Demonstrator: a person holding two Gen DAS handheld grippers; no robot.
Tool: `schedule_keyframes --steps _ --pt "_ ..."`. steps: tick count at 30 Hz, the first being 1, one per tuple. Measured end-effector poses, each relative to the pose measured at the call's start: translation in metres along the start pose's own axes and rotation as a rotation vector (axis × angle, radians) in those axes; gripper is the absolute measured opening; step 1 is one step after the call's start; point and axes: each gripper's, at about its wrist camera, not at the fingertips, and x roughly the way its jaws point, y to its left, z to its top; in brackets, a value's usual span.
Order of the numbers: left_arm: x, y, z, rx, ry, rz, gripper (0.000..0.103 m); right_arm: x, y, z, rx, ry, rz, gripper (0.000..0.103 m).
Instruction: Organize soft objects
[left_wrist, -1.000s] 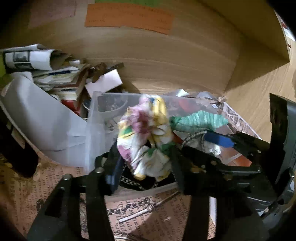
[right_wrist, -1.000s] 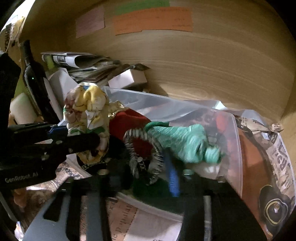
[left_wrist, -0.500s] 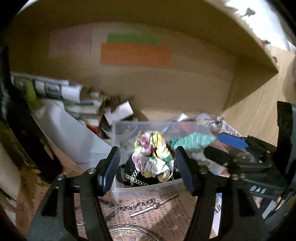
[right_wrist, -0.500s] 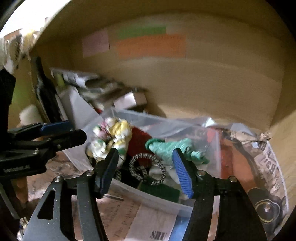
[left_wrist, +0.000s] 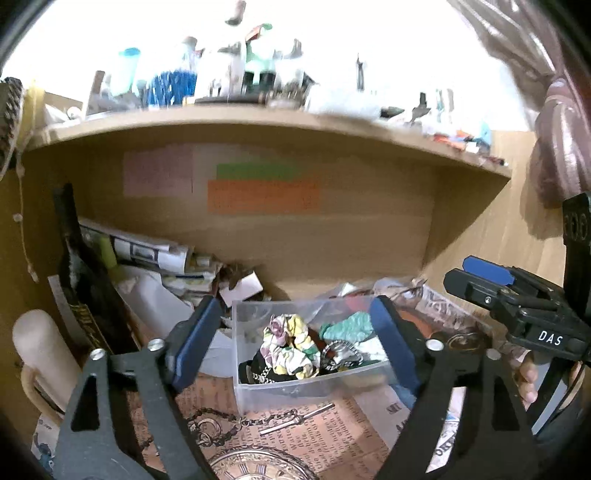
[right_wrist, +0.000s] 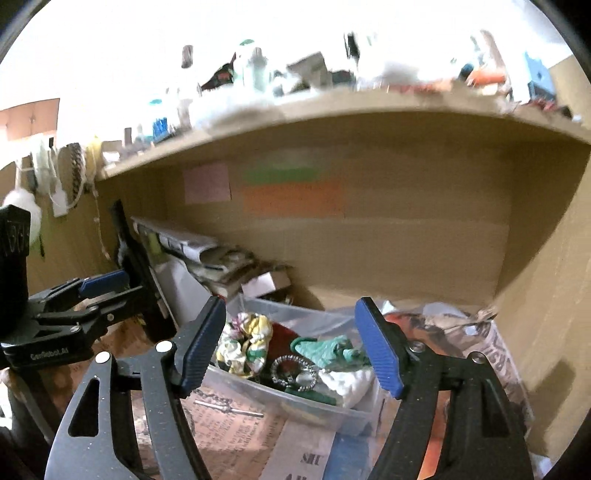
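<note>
A clear plastic bin (left_wrist: 295, 387) (right_wrist: 317, 410) stands on the shelf floor. In it lie a floral scrunchie (left_wrist: 290, 347) (right_wrist: 243, 341), a teal scrunchie (left_wrist: 347, 326) (right_wrist: 328, 349), a black-and-white striped one (right_wrist: 293, 371), a white cloth (right_wrist: 349, 382) and dark items. My left gripper (left_wrist: 295, 347) is open and empty, held back in front of the bin. My right gripper (right_wrist: 291, 350) is open and empty, also back from the bin. Each gripper shows at the edge of the other's view.
A stack of papers and newspapers (left_wrist: 147, 254) and a dark bottle (left_wrist: 79, 273) stand left of the bin. A chain with a pocket watch (left_wrist: 236, 428) lies in front on printed paper. Sticky notes (left_wrist: 262, 194) are on the back wall. A cluttered shelf (left_wrist: 258, 118) runs above.
Both grippers let go of their scrunchies, opened wide and pulled back and up from the bin. The floral and teal scrunchies now lie in the bin.
</note>
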Motion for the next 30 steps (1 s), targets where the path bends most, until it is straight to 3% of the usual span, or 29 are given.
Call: schedule_keyframes --steps 2,4,9,13,30 --pt "-0.007 -0.003 0.001 0.009 -0.018 0.002 0.090 -0.007 0.002 0.000 0.000 -0.017 -0.001 0.072" --pt "-0.016 -0.005 0.002 0.012 -0.036 0.001 0.094 -0.014 0.005 0.000 -0.002 -0.037 -0.006 0.082" --pt "-0.029 -0.009 0.001 0.010 -0.063 0.004 0.101 -0.026 0.011 -0.002 -0.004 -0.061 -0.007 0.086" --pt "-0.032 -0.012 -0.001 0.012 -0.069 0.005 0.102 -0.031 0.015 -0.004 -0.006 -0.078 -0.022 0.101" --pt "-0.031 -0.012 -0.004 0.000 -0.062 0.014 0.103 -0.033 0.019 -0.007 0.005 -0.073 -0.018 0.103"
